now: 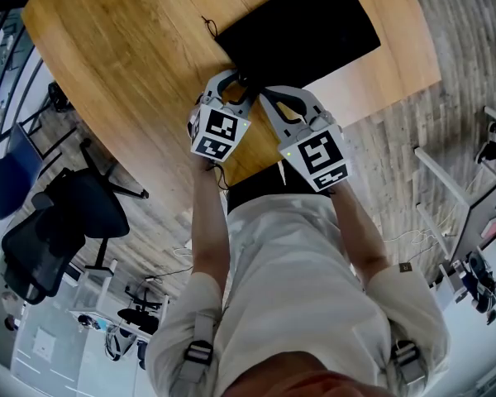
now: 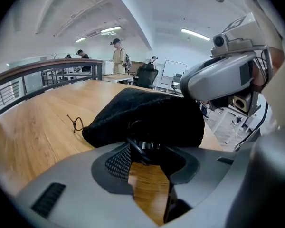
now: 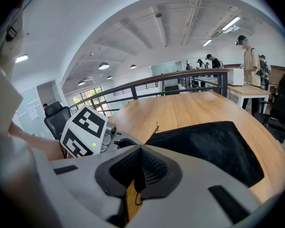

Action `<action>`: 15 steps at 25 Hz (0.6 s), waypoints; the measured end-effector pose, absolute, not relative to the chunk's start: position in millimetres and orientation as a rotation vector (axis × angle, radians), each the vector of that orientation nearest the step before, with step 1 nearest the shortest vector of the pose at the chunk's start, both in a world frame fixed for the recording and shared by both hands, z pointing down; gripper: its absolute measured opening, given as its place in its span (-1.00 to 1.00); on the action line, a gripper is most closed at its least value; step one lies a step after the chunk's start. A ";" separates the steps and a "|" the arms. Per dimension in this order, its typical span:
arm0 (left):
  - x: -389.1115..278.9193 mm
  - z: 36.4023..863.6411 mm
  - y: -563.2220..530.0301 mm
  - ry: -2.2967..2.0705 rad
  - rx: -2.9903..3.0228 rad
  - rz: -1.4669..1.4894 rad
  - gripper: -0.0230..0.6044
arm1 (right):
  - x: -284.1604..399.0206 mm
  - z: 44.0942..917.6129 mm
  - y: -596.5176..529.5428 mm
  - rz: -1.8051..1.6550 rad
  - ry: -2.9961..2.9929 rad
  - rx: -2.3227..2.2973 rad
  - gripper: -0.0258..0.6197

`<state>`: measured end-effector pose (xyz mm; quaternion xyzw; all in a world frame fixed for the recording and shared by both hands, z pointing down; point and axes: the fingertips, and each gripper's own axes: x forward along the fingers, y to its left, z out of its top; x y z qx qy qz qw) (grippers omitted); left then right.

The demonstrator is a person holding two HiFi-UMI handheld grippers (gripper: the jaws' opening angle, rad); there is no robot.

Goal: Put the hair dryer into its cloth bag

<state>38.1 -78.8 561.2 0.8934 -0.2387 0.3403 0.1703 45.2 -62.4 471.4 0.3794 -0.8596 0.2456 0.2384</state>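
Looking down in the head view: cloth bag (image 1: 302, 27) lies on the tabletop (image 1: 132, 48), both tongs meeting at its near mouth.

Left gripper view: left tongs (image 2: 145, 148) half-spread, grasping the bag's bunched rim, likely to steady it.

Right gripper view: right tongs (image 3: 135, 175) clenched on the thin drawstring (image 3: 137, 197), probably for cinching.

Hair dryer unseen; the bag's bulge suggests it is inside.

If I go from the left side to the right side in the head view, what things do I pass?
Black office chair → left hand-held gripper → right hand-held gripper → white rack.
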 end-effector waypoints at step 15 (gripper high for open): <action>61.8 579.7 -86.6 -0.605 2.567 0.961 -0.37 | 47.8 479.7 -58.4 0.699 -2.348 1.018 -0.86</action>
